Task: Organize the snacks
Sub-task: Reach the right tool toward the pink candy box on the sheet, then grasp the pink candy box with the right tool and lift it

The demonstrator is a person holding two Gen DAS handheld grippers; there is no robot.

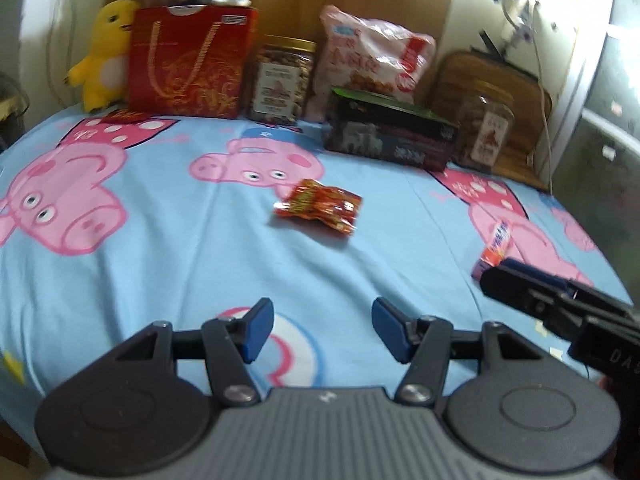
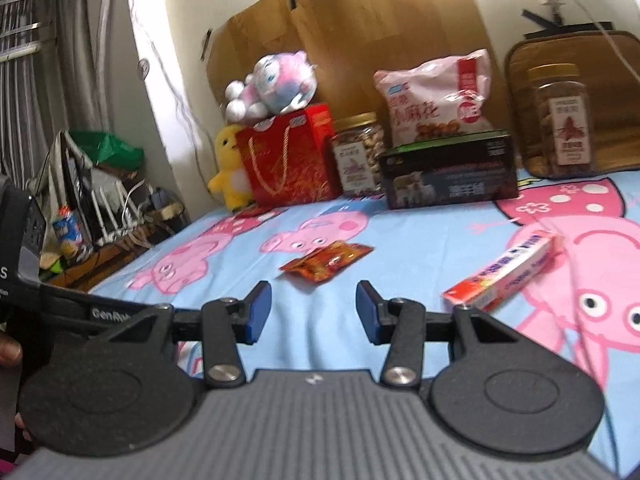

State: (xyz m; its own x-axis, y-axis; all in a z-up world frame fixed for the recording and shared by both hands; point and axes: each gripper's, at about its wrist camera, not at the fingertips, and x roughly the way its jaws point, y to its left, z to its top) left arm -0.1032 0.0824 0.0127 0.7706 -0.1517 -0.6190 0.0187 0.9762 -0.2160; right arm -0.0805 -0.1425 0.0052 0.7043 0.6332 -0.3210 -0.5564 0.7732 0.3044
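A small red-orange snack packet (image 1: 320, 208) lies mid-bed; it also shows in the right wrist view (image 2: 326, 260). A pink and white candy box (image 1: 494, 248) lies to the right, also in the right wrist view (image 2: 506, 274). At the back stand a red gift bag (image 1: 190, 62), a nut jar (image 1: 282, 78), a pink snack bag (image 1: 372, 56), a dark box (image 1: 390, 134) and a second jar (image 1: 484, 128). My left gripper (image 1: 322, 330) is open and empty, short of the packet. My right gripper (image 2: 312, 312) is open and empty, left of the candy box.
The blue cartoon-pig bedsheet (image 1: 160, 248) covers the bed. A yellow plush duck (image 1: 104, 54) and a pink plush toy (image 2: 272, 84) sit at the back left. A cluttered side table (image 2: 100, 208) stands beyond the bed's left edge. A wooden board (image 2: 360, 28) leans behind.
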